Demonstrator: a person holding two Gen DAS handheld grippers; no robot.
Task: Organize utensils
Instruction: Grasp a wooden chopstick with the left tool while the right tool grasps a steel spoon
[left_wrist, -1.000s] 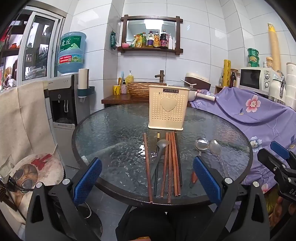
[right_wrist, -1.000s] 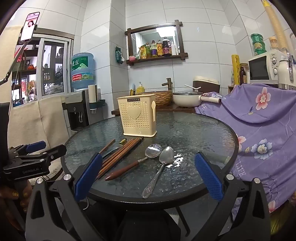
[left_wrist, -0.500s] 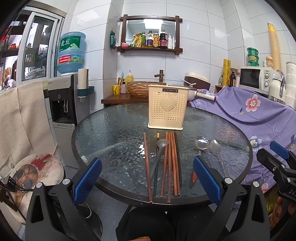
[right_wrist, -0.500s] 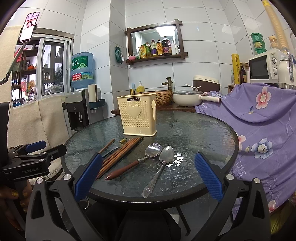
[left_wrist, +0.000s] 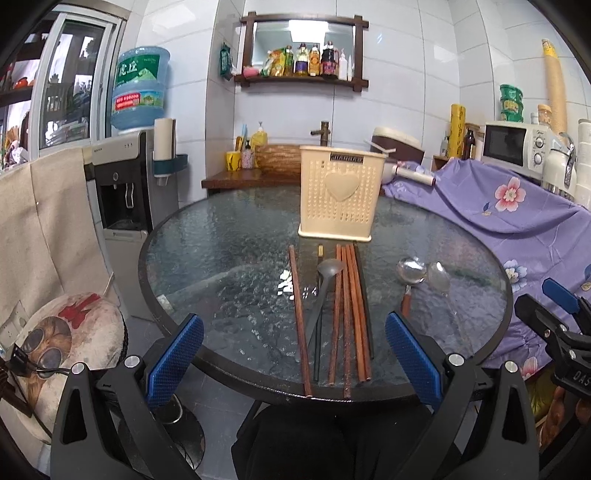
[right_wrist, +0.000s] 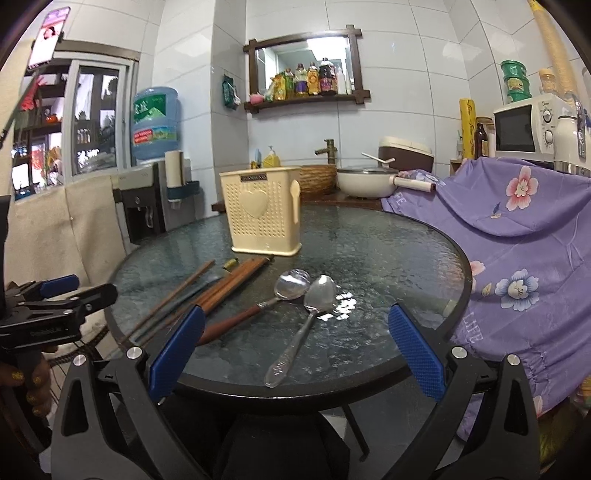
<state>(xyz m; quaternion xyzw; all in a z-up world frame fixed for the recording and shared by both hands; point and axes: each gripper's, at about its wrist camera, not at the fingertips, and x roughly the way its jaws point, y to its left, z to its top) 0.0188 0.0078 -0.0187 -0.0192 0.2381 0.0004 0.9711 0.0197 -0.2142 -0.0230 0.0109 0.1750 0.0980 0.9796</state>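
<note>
A cream perforated utensil holder (left_wrist: 339, 194) with a heart stands upright on the round glass table (left_wrist: 221, 266); it also shows in the right wrist view (right_wrist: 263, 212). In front of it lie several brown chopsticks (left_wrist: 349, 314), a dark ladle-like spoon (left_wrist: 325, 291), a wooden-handled spoon (right_wrist: 258, 308) and a metal spoon (right_wrist: 308, 321). My left gripper (left_wrist: 293, 360) is open and empty at the table's near edge. My right gripper (right_wrist: 293, 354) is open and empty, just short of the spoons.
A purple floral cloth (left_wrist: 498, 206) covers furniture to the right of the table. A water dispenser (left_wrist: 129, 184) and a cushioned stool (left_wrist: 70, 332) stand to the left. A counter with a pot (right_wrist: 365, 181) is behind the table.
</note>
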